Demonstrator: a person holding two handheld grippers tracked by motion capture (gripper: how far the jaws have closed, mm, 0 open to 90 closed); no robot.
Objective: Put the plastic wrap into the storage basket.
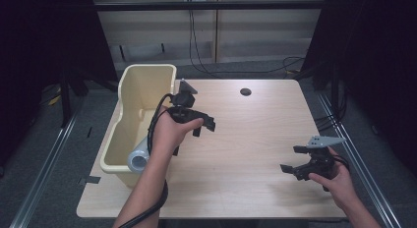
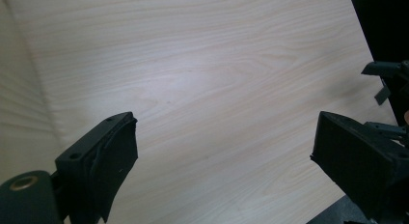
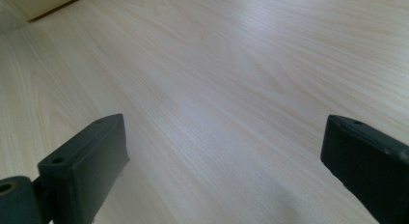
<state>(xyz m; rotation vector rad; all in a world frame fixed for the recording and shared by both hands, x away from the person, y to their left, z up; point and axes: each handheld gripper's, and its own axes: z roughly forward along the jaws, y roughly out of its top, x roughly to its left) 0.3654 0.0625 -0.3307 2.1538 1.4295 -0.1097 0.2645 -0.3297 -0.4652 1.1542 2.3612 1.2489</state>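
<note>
Grippers: two, left gripper (image 1: 205, 126) and right gripper (image 1: 291, 170), both jaws wide, nothing between.
Bin (image 1: 126, 121): one, cream, at the table's (image 1: 246, 139) left edge.
Roll (image 1: 138, 158): one pale cylinder (inside the bin's near end).

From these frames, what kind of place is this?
Likely a lab recording station: a bare wooden table ringed by black curtains, cables trailing on the floor, and a cream bin at the table's left edge.

A pale wood table (image 1: 255, 154) stands on grey floor (image 1: 39, 139); black curtains (image 1: 44, 36) flank a beige wall (image 1: 255, 36) trailing cables (image 1: 196, 51).
</note>
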